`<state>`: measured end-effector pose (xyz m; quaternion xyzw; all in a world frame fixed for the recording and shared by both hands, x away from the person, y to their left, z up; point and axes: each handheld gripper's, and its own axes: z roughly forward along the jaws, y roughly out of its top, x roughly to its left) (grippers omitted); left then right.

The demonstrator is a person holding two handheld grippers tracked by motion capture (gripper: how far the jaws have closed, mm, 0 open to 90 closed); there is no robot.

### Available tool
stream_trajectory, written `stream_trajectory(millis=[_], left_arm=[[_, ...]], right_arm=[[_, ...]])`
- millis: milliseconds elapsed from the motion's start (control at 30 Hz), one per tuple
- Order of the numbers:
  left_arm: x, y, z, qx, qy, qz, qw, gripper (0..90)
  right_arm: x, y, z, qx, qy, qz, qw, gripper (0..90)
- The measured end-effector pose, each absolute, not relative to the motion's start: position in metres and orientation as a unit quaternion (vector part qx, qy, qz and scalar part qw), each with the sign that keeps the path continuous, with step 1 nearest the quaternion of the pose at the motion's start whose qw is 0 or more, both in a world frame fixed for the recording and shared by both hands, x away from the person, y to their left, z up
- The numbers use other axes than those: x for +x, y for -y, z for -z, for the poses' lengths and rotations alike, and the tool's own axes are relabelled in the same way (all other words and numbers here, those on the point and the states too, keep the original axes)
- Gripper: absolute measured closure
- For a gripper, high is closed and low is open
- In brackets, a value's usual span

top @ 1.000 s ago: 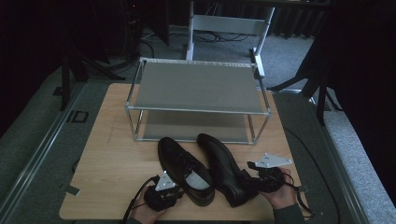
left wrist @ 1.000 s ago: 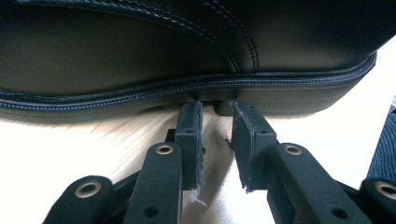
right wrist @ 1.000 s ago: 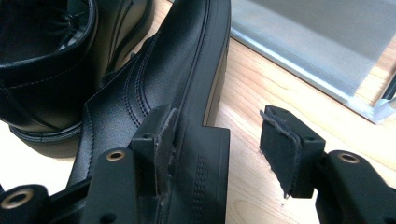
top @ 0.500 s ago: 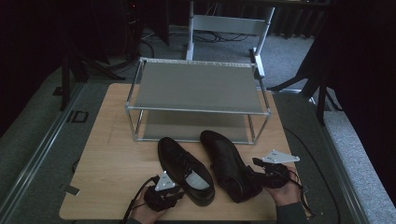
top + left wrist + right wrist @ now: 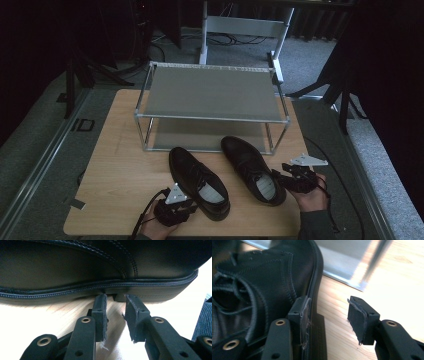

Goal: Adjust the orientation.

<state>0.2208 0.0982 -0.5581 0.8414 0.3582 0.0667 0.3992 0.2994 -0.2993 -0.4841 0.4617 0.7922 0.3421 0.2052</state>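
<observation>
Wooden bench (image 5: 115, 170) carries two black shoes near its front edge. Left claw (image 5: 186, 206), parted, noses the left shoe (image 5: 197, 182); right claw (image 5: 284, 181), jaws closing, stands open beside the right shoe (image 5: 252, 167). Both shoes run lengthwise, toes toward the rack (image 5: 210, 92) behind.

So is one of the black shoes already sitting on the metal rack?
No, both black shoes, the left shoe and the right shoe, lie on the wooden table in front of the rack, whose shelves are bare.
</observation>
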Motion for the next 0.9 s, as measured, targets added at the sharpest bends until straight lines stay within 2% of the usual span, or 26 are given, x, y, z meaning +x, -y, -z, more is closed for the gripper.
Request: stream_trajectory(millis=[133, 167, 267, 467, 700, 900], left_arm=[[0.221, -0.098, 0.558, 0.841, -0.359, -0.066, 0.401, 70.7], [0.221, -0.099, 0.559, 0.840, -0.359, -0.066, 0.402, 70.8], [0.221, -0.100, 0.559, 0.839, -0.360, -0.062, 0.404, 70.7], [0.222, -0.103, 0.558, 0.836, -0.370, -0.067, 0.400, 68.8], [0.224, -0.110, 0.556, 0.830, -0.386, -0.080, 0.396, 68.2], [0.226, -0.118, 0.551, 0.824, -0.393, -0.094, 0.397, 66.9]], right_arm=[[0.305, 0.307, 0.488, 0.486, -0.784, -0.310, 0.232, 54.5], [0.306, 0.312, 0.488, 0.494, -0.779, -0.301, 0.242, 51.5], [0.302, 0.318, 0.482, 0.496, -0.771, -0.319, 0.238, 48.7], [0.290, 0.315, 0.470, 0.482, -0.767, -0.349, 0.242, 49.1], [0.283, 0.285, 0.458, 0.431, -0.789, -0.379, 0.219, 55.4], [0.282, 0.255, 0.460, 0.403, -0.807, -0.377, 0.212, 57.4]])
